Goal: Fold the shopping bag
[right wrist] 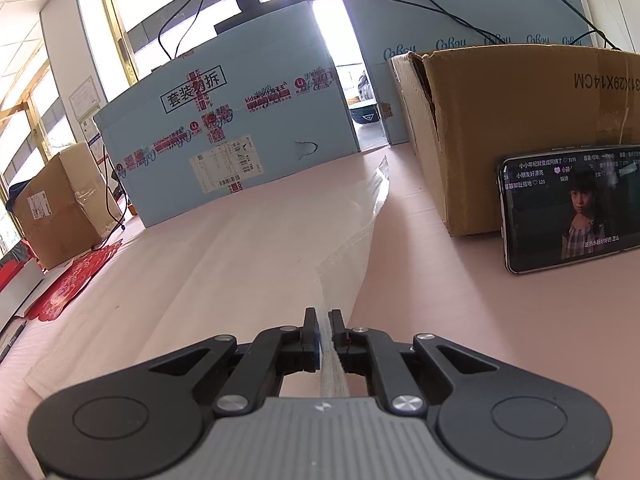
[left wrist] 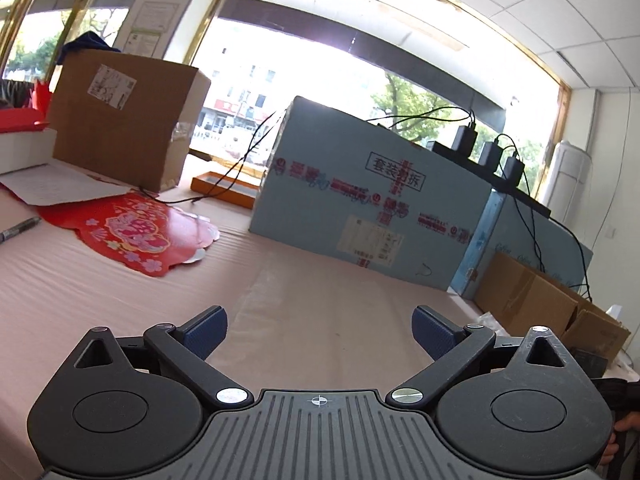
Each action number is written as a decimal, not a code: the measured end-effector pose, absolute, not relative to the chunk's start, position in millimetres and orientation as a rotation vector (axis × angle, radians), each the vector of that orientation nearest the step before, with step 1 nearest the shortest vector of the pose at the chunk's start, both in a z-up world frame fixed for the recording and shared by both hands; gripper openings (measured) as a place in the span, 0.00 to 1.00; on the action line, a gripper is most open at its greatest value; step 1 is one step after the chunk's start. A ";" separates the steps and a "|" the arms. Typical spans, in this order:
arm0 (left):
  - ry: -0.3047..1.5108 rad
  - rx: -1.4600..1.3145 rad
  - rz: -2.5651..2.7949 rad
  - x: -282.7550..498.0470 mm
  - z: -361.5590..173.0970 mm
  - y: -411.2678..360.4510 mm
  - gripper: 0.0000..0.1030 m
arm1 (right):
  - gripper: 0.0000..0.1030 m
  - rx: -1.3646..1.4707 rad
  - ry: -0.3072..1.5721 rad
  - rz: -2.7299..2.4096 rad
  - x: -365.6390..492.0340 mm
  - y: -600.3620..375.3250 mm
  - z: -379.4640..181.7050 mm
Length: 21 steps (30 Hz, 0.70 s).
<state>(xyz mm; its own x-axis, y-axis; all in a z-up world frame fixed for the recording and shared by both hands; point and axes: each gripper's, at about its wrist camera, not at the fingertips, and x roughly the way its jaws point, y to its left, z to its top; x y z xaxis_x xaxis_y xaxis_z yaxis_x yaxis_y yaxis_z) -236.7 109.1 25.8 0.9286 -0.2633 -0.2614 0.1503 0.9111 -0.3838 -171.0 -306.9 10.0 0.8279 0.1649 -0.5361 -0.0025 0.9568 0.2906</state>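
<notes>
A pink counter (right wrist: 460,320) fills both views, backed by a big pale blue box (left wrist: 360,196) at the far edge, with a brown cardboard box (right wrist: 520,128) to the right and a phone (right wrist: 572,208) leaning against it. Spread flat on the counter lies the shopping bag (right wrist: 240,264), thin clear plastic, hard to make out against the pink. Its long axis runs away from the person toward the blue box: in the right wrist view its right edge climbs from the near end to a crumpled far tip close to the boxes, and in the left wrist view the same bag (left wrist: 320,300) shows as a pale band stretching straight ahead.

The right claw (right wrist: 324,320) is nearly closed and pinches a gathered strip of the bag at its near end, the film running back between the fingers toward the camera. The left claw (left wrist: 320,328) stands wide open with nothing between its fingers; it hangs above the counter, pointing slightly downward, with the bag directly ahead and below it.

So the right hand is the anchored one, and the free left hand looks best placed for the next grab. Judging from this, it would need to come down onto the bag's near or left edge, across from the right claw, so the fold can run along the long axis.
</notes>
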 end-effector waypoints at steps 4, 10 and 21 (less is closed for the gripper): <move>0.381 -0.428 -0.374 -206.8 6.4 84.4 0.98 | 0.07 0.291 0.597 0.087 -169.5 -307.5 9.4; 0.490 -0.458 -0.532 -163.3 -13.4 45.8 0.98 | 0.07 0.301 0.598 0.076 -168.6 -309.3 8.3; 0.376 -0.518 -0.487 -201.0 11.5 81.7 0.99 | 0.07 0.309 0.594 0.058 -170.8 -314.0 7.7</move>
